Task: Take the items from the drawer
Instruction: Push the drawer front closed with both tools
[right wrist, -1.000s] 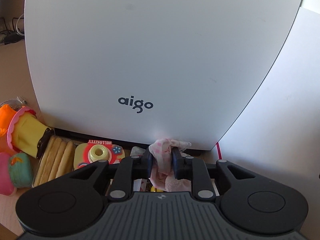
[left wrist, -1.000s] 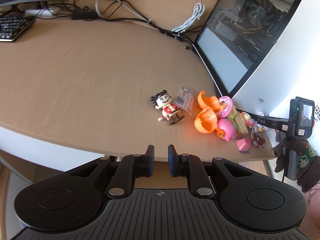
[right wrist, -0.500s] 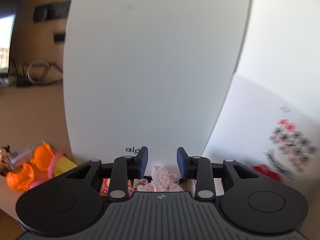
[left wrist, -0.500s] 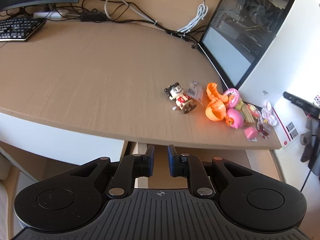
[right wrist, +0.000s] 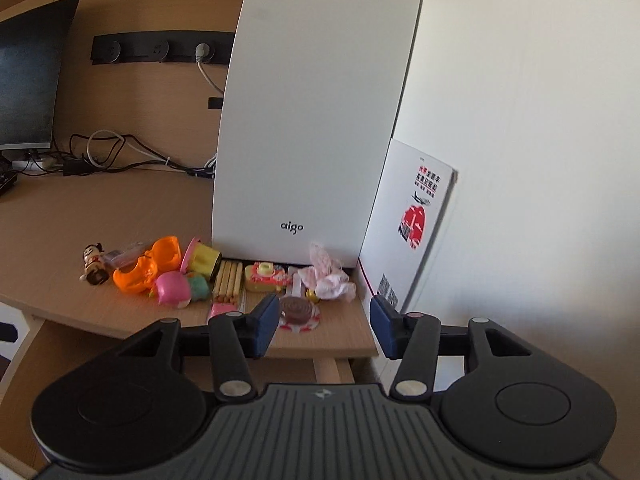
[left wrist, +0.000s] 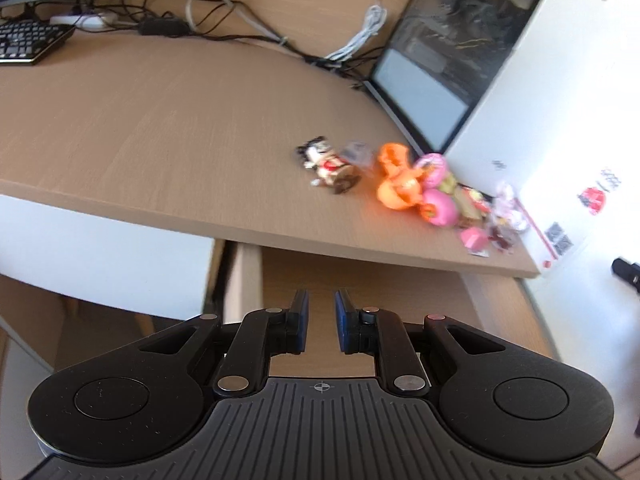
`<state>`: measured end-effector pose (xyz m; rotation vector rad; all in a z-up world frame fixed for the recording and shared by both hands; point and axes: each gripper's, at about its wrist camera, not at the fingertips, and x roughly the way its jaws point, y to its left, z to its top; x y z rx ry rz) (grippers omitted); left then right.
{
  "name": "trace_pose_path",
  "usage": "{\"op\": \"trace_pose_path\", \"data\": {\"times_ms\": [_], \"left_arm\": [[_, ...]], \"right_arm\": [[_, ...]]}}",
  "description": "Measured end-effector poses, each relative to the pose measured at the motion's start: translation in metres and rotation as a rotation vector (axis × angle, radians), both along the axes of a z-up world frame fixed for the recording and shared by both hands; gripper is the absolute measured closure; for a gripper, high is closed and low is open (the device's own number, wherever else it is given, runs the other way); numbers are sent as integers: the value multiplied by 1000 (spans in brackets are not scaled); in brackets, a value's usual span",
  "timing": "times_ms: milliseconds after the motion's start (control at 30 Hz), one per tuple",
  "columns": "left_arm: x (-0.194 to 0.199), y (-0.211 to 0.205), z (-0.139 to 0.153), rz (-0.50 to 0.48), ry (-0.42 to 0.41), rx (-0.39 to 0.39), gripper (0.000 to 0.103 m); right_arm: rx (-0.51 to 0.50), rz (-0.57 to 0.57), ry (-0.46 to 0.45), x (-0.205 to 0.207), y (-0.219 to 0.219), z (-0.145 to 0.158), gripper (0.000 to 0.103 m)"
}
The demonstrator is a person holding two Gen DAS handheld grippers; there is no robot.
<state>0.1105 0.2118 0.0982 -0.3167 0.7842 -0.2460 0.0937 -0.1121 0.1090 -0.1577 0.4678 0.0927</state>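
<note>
Drawer (left wrist: 360, 276) sits pulled out beneath the front edge of the wooden surface (left wrist: 160, 120), its bare floor showing under the left gripper (left wrist: 321, 322), whose fingers stand narrowly apart around nothing. Toys crowd the surface's right corner against the white computer case (right wrist: 312, 120): a small figure (right wrist: 94, 264), an orange shell (right wrist: 150, 266), a pink cloth (right wrist: 328, 278) near the edge. Broad open wood lies to the left. The right gripper (right wrist: 325, 326) hovers before that corner, fingers spread wide and empty.
</note>
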Motion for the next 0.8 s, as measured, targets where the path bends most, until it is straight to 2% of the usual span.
{"op": "trace_pose_path", "data": {"times_ms": [67, 133, 300, 433, 567, 667, 800], "left_arm": [[-10, -5, 6, -16, -28, 15, 87], [-21, -6, 10, -5, -45, 27, 87], [-52, -11, 22, 87, -62, 29, 87], [-93, -35, 32, 136, -93, 66, 87], [-148, -66, 30, 179, -101, 123, 87], [-186, -87, 19, 164, -74, 203, 87], [-214, -107, -4, 148, -43, 274, 87]], "right_arm": [[24, 3, 7, -19, -6, 4, 53], [64, -1, 11, -20, -10, 9, 53], [240, 6, 51, -30, -38, 17, 53], [308, 59, 65, -56, -65, 15, 53], [307, 128, 127, -90, -91, -11, 53], [318, 130, 188, -108, -103, -42, 53], [417, 90, 282, -122, -107, -86, 53]]}}
